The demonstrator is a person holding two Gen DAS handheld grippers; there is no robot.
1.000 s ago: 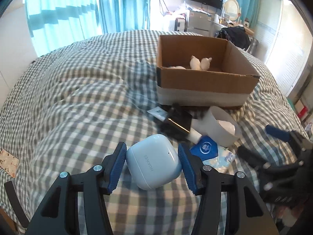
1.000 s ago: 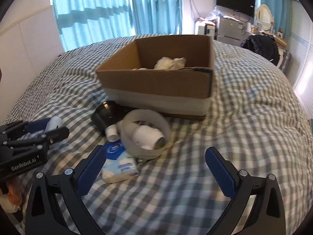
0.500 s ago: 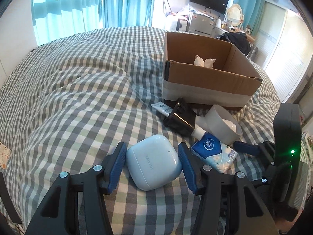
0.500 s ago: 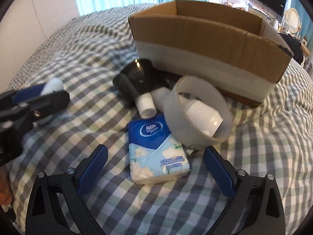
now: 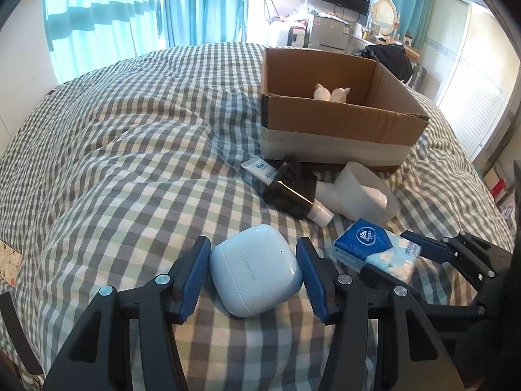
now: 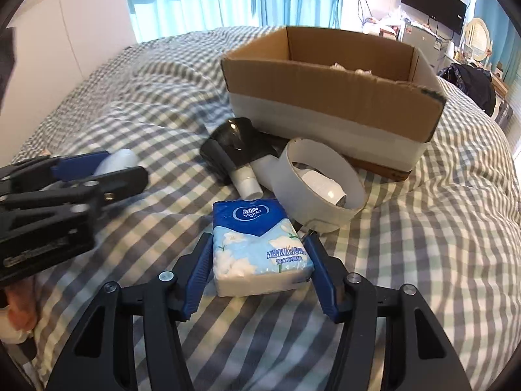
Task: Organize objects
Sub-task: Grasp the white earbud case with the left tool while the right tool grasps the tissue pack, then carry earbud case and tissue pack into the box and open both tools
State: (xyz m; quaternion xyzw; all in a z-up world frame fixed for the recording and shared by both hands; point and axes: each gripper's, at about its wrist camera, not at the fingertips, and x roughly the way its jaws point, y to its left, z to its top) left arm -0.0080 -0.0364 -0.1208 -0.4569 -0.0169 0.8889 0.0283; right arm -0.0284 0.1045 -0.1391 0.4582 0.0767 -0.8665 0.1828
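The left tongs [image 5: 253, 275] clamp the earbud case [image 5: 255, 268] on the bed [image 5: 130, 169]. The right tongs [image 6: 259, 272] have just been closing and now pinch the tissue pack [image 6: 259, 244]. Only the left view shows white bundles [image 5: 330, 94] in the box [image 5: 342, 123].

Bright daylight through curtains [image 5: 107, 22]; fisheye bending, dark corners; slight blur right view.

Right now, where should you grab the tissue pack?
By its two long sides, coming from above at the near end. The tissue pack lies flat with its length pointing away, and the right gripper, jaws just closing, already straddles it there. It looks soft, so squeeze gently.
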